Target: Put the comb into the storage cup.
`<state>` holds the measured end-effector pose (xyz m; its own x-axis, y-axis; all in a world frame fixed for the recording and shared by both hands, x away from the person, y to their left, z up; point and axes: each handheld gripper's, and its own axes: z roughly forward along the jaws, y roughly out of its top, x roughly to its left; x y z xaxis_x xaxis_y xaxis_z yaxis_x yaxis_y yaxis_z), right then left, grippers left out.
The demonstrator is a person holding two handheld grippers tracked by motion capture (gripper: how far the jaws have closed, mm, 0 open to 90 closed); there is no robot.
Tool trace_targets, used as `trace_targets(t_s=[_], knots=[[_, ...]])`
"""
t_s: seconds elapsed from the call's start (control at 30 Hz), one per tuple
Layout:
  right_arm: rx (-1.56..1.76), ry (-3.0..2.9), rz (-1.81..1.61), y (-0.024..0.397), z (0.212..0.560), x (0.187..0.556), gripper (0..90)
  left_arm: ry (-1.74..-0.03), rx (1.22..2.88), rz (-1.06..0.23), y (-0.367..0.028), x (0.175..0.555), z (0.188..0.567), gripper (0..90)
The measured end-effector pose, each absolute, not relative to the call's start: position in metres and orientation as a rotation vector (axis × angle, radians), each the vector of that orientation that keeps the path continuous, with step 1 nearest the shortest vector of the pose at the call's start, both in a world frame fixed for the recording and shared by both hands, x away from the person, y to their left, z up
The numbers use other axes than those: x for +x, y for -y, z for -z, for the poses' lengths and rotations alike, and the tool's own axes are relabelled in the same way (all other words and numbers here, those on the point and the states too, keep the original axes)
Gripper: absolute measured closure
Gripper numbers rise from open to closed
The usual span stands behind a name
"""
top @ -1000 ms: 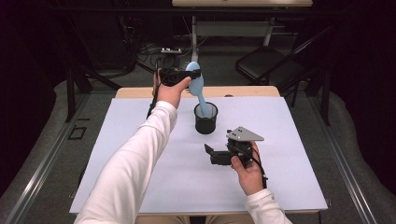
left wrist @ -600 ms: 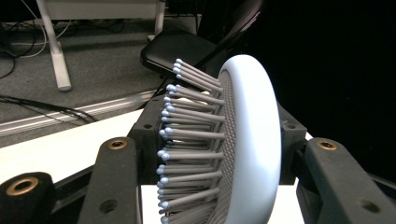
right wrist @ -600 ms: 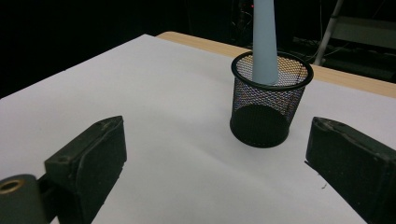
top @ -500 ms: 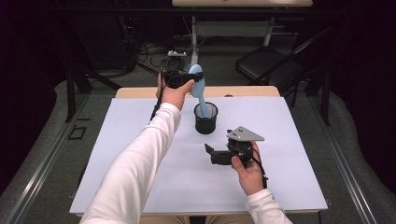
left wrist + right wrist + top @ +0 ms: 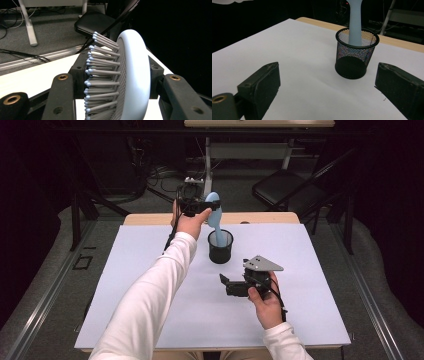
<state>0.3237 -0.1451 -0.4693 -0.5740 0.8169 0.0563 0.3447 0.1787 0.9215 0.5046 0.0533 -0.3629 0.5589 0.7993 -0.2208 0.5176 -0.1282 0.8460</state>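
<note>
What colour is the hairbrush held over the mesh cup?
Light blue hairbrush with grey bristles tipped pale blue; the left gripper view shows it best.

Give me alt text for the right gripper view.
A black mesh cup stands on the white table with a light blue brush handle dipping into it from above. The right claw sits open in the foreground, short of the cup and empty.

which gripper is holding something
The left gripper, raised over the mesh cup, is clamped on the blue hairbrush; the right gripper is open, nothing between its jaws.
</note>
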Motion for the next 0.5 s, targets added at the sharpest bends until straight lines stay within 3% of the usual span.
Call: trace_targets(t_s=[0.5], knots=[[1.093, -2.007, -1.378, 0.1449, 0.4694, 0.3235, 5.9, -1.094, 1.832, -0.369, -0.0459, 0.5064, 0.3722, 50.1]])
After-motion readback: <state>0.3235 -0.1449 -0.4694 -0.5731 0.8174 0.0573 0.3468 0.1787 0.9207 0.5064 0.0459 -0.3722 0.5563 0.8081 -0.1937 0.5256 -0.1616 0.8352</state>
